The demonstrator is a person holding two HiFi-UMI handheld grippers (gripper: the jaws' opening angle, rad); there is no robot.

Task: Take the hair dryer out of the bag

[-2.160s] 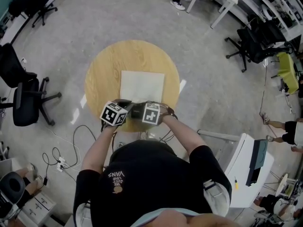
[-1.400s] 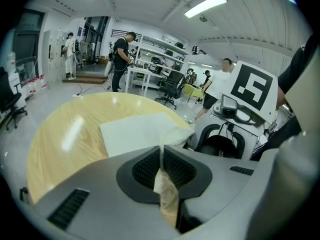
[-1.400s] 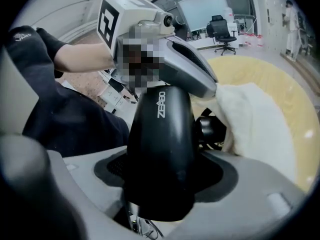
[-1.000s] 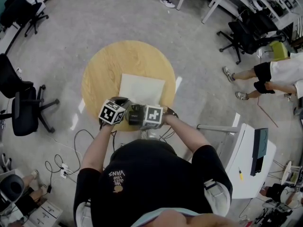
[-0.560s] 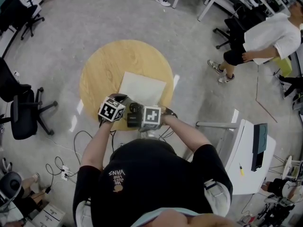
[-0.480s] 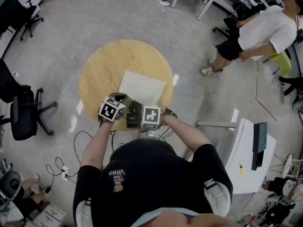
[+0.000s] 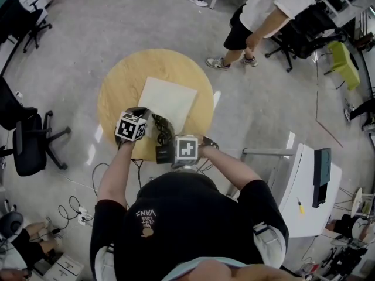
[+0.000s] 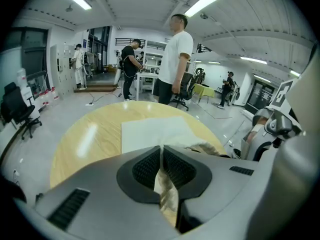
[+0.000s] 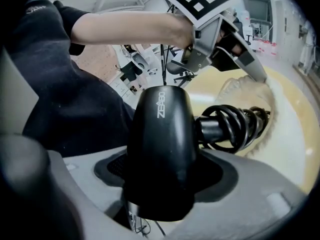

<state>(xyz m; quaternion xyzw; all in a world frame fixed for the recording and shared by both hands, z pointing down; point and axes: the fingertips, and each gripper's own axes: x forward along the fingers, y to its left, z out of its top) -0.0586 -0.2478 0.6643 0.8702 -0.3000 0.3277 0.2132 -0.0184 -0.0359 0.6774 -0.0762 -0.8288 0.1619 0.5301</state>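
hair dryer body clear of bag, cord end in the bag mouth.
round wooden table (image 7: 117,92) carries the pale cloth bag (image 7: 168,100), lying flat at centre. left gripper (image 7: 146,117), at the near left, has its jaws pinched together on the bag's mouth edge. right gripper (image 9: 159,196), at the near edge, is clamped on the black hair dryer (image 9: 160,134). its coiled cord (image 9: 232,126) reaches into the bag opening.

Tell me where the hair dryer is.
Head view, centre: the hair dryer is clamped in the right gripper at the round table's near edge, its coiled cord at the mouth of the bag pinched by the left gripper.
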